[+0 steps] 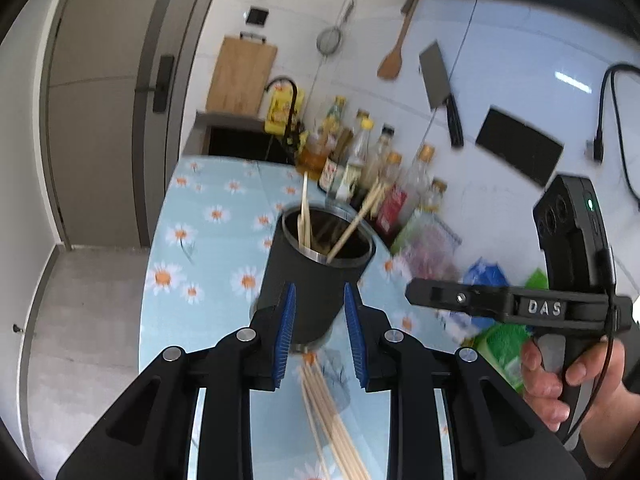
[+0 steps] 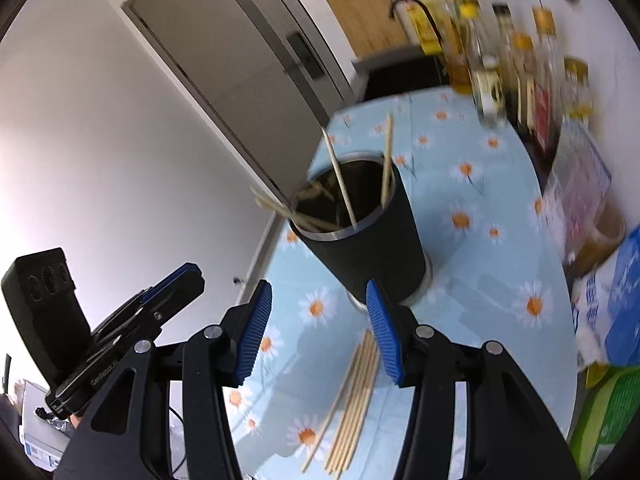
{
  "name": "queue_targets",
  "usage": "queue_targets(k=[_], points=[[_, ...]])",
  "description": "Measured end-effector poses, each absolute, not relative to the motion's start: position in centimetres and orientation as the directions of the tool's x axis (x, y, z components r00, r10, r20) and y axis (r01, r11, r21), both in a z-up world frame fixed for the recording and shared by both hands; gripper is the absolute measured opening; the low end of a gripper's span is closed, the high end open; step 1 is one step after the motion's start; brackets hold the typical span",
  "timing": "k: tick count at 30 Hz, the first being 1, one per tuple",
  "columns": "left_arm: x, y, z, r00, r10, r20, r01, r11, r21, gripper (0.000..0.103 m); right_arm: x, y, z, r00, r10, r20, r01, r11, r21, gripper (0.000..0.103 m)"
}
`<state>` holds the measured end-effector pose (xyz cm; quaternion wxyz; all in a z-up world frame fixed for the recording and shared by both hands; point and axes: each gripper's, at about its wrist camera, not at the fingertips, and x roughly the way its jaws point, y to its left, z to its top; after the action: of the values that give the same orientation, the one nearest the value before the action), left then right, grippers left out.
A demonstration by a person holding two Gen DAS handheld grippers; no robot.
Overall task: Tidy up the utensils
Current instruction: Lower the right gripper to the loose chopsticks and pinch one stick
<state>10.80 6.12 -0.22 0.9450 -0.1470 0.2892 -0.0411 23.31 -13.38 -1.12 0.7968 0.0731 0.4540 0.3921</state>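
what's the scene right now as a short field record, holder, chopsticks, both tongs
holder: black cylindrical cup, upright on the daisy tablecloth
in holder: a few chopsticks leaning against the rim
loose: bundle of chopsticks flat on the cloth, in front of the cup
left tongs: open, empty, above the bundle
right tongs: open, empty, above the bundle's far end
backdrop: bottles by the wall

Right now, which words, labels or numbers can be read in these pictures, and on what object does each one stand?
"DAS": raised letters on the side of the right hand-held gripper.
Embossed line on the left hand-held gripper: blurred, not readable.
Labels on the bottles: blurred, not readable.
Print on the blue and white package: blurred, not readable.
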Motion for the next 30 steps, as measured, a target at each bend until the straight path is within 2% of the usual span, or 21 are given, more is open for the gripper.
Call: queue_targets(k=[6, 8, 13, 16, 19, 20, 30], points=[[10.4, 6.1, -3.3, 0.774, -0.189, -0.605, -0.011, 0.950, -0.311, 0.025, 23.2, -12.5, -4.5, 0.212, 0.628, -0.749, -0.514, 0.723, 0.461, 0.049], [10.3, 6.0, -4.2, 0.759, -0.194, -0.621, -0.013, 0.950, -0.312, 0.025, 23.4, -12.2, -6.5, 0.151, 0.599, -0.786, -0.481, 0.740, 0.471, 0.039], [10.1, 5.6, -7.1, 0.698, -0.228, -0.679, -0.010, 0.945, -0.328, 0.024, 23.9, -11.5, -10.5, 0.014, 0.549, -0.836, -0.408, 0.766, 0.496, 0.034], [9.9, 5.2, -8.7, 0.660, -0.252, -0.708, -0.002, 0.941, -0.337, 0.024, 24.1, -10.8, -11.8, -0.029, 0.514, -0.857, -0.396, 0.782, 0.482, 0.026], [9.8, 4.8, -10.1, 0.630, -0.265, -0.730, 0.000, 0.940, -0.340, 0.024, 24.5, -9.9, -13.6, -0.082, 0.468, -0.880, -0.375, 0.804, 0.463, 0.023], [9.7, 4.7, -10.5, 0.621, -0.268, -0.737, 0.001, 0.940, -0.342, 0.024, 24.6, -9.8, -14.0, -0.093, 0.458, -0.884, -0.367, 0.810, 0.458, 0.019], [8.1, 4.4, -13.7, 0.562, -0.347, -0.751, 0.002, 0.908, -0.418, 0.024, 24.3, -7.7, -15.4, -0.086, 0.336, -0.938, -0.411, 0.846, 0.341, 0.008]])
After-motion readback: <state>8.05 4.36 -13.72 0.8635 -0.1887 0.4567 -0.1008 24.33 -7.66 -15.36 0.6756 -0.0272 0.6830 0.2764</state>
